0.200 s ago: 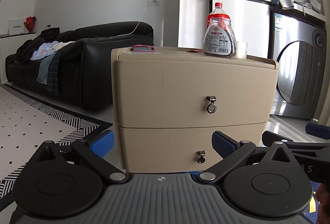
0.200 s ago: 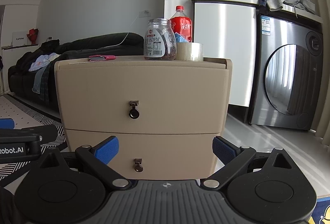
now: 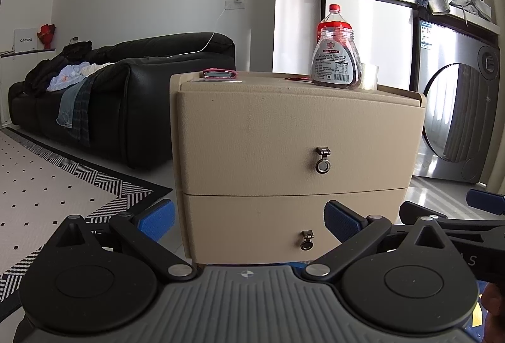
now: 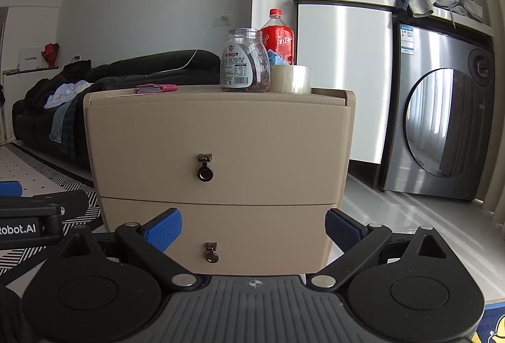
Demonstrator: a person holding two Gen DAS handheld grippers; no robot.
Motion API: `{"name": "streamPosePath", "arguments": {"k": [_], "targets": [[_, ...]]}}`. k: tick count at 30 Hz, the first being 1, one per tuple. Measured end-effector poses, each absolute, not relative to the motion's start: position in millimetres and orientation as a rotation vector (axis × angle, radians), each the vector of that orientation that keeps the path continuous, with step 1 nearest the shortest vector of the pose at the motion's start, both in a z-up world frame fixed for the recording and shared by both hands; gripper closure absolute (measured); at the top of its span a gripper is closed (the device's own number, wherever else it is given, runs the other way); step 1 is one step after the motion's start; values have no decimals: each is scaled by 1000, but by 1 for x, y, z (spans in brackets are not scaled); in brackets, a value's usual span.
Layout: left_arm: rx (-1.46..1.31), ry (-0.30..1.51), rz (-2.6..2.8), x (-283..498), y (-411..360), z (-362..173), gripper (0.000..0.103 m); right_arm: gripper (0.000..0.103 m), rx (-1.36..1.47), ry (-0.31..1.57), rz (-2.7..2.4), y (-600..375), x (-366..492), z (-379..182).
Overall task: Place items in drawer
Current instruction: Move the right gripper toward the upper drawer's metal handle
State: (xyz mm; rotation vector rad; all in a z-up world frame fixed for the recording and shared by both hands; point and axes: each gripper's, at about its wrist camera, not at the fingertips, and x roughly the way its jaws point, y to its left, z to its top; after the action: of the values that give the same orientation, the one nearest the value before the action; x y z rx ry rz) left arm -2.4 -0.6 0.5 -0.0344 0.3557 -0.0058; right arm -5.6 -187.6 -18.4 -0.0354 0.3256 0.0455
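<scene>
Approach is the step in hand, as I judge it: both drawers of the beige two-drawer cabinet (image 3: 296, 134) are closed, nothing is held, and neither tool touches anything. The next move calls for a drawer to be pulled open by its small ring pull before any item can go in, and the ring is a slight target for wide padded fingers.

Taking the cabinet as landmark and going left to right in the left wrist view: a black leather sofa (image 3: 126, 90) stands left of it, beyond a black-and-white patterned rug (image 3: 47, 179). On the cabinet top, near its left edge, lies a flat pink-cased object (image 3: 219, 73), too small to identify. Towards the right of the top stands a clear plastic jar with a white label (image 3: 335, 62), a red-capped soft-drink bottle (image 3: 334, 18) behind it, and a clear roll of packing tape (image 4: 292, 79) just beside the jar on its right. A silver front-loading washing machine (image 3: 457, 115) stands right of the cabinet.

The left gripper (image 3: 249, 216) has its blue-padded fingers (image 3: 157, 216) spread wide, low before the cabinet, level with the lower drawer; the dark metal lower ring pull (image 3: 306, 240) shows in the gap, nearer the right finger, and well apart from it. The right gripper (image 4: 252, 227) is likewise spread and empty, the lower pull (image 4: 211, 253) lying between its fingers, left of midway. The upper ring pull (image 4: 205, 169) sits above both gaps.
</scene>
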Motion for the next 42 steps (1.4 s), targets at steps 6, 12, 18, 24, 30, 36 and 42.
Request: {"name": "streamPosePath", "arguments": {"k": [6, 12, 18, 24, 30, 36, 42], "targets": [[-33, 349, -5, -4, -1, 1, 0, 4, -32, 331, 49, -186, -5, -18], [-29, 356, -5, -1, -1, 1, 0, 4, -28, 331, 53, -184, -4, -18], [-29, 353, -2, -2, 0, 3, 0, 4, -37, 318, 57, -182, -2, -22], [2, 325, 20, -6, -1, 7, 0, 4, -50, 322, 54, -176, 8, -28], [8, 300, 26, -10, 5, 12, 0, 4, -67, 318, 52, -169, 18, -30], [14, 288, 36, -10, 9, 14, 0, 6, -69, 310, 54, -160, 30, -28], [-10, 294, 37, -9, 17, 12, 0, 8, -79, 304, 52, -151, 47, -28]]}}
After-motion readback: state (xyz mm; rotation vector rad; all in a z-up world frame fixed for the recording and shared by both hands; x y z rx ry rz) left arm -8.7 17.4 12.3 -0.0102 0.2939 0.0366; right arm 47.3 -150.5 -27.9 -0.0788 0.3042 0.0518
